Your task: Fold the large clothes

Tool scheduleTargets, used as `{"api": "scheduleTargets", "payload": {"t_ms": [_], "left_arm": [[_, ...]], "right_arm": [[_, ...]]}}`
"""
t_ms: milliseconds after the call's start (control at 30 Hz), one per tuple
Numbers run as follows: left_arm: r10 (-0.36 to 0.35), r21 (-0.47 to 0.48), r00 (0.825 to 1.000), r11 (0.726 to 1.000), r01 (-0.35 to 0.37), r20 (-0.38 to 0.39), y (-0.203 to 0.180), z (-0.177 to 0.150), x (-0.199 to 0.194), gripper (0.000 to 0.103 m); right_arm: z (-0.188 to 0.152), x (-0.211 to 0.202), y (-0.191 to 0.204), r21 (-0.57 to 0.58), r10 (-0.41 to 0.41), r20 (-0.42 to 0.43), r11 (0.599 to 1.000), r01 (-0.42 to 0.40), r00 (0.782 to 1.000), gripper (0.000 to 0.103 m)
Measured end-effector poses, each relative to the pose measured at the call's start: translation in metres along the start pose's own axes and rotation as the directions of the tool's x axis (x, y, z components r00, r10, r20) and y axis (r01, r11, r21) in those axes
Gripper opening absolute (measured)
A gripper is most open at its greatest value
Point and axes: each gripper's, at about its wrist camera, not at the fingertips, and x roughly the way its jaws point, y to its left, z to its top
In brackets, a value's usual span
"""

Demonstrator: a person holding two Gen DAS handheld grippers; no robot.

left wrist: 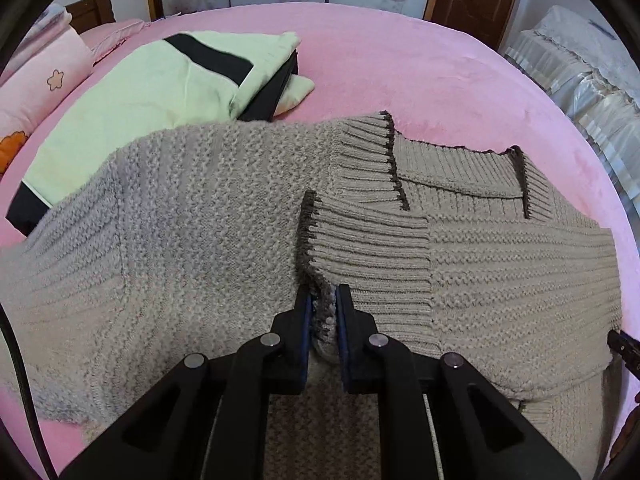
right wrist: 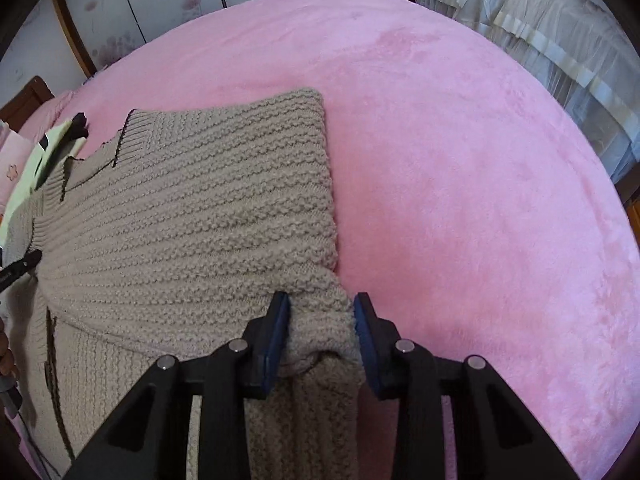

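While our left gripper [left wrist: 323, 304] is clamped on the ribbed cuff [left wrist: 368, 256] of a sleeve laid across the sweater [left wrist: 180, 216], our right gripper [right wrist: 322, 312] has its jaws closed on a bunched fold of knit at the sweater's right edge, pads pressing both sides. We judge the sleeves are being folded in over the body; next we must draw both holds evenly toward the collar [left wrist: 460, 172] without dragging the layers askew. The sweater lies on the pink bed [right wrist: 460, 160], thick, beige, dark-trimmed, soft and stretchy.
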Motion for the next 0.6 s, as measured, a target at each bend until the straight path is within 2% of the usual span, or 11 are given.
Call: {"api": "scheduleTargets", "payload": {"t_ms": [33, 67, 133, 200, 267, 367, 467, 500, 600], "left_arm": [[0.015, 0.014, 1.0, 1.0, -0.015, 0.005, -0.006, 0.002, -0.002, 0.019], [0.035, 0.029, 0.999, 0.999, -0.036, 0.012, -0.011, 0.005, -0.006, 0.024], [0.052, 0.058, 0.997, 0.997, -0.055, 0.058, -0.017, 0.009, -0.023, 0.041], [0.038, 0.067, 0.993, 0.997, -0.045, 0.108, -0.021, 0.012, -0.039, 0.047], [0.005, 0.07, 0.991, 0.997, -0.015, 0.132, -0.032, 0.016, -0.048, 0.047], [-0.019, 0.07, 0.991, 0.998, 0.01, 0.134, -0.045, 0.02, -0.048, 0.047], [-0.008, 0.087, 0.994, 0.996, -0.002, 0.113, -0.06, 0.02, -0.03, 0.046], [-0.004, 0.086, 0.995, 0.996, -0.005, 0.103, -0.058, 0.017, -0.027, 0.041], [0.023, 0.072, 0.998, 0.997, -0.027, 0.058, -0.057, 0.013, -0.004, 0.038]], "right_arm": [[0.003, -0.005, 0.003, -0.013, -0.02, 0.015, 1.0, 0.02, 1.0, 0.039], [0.006, -0.016, 0.009, -0.037, -0.073, 0.059, 0.996, 0.075, 0.996, 0.04], [0.012, -0.034, 0.018, -0.067, -0.116, 0.134, 0.99, 0.126, 0.984, 0.042], [0.021, -0.052, 0.032, -0.097, -0.07, 0.21, 0.991, 0.092, 0.975, 0.043], [0.031, -0.056, 0.046, -0.112, 0.002, 0.225, 0.993, 0.024, 0.974, 0.043], [0.045, -0.046, 0.063, -0.11, 0.099, 0.199, 0.991, -0.078, 0.975, 0.043], [0.057, -0.023, 0.081, -0.111, 0.117, 0.164, 0.989, -0.1, 0.979, 0.043], [0.06, -0.014, 0.083, -0.109, 0.125, 0.143, 0.988, -0.11, 0.982, 0.043], [0.062, 0.015, 0.082, -0.088, 0.084, 0.091, 0.993, -0.076, 0.992, 0.043]]}}
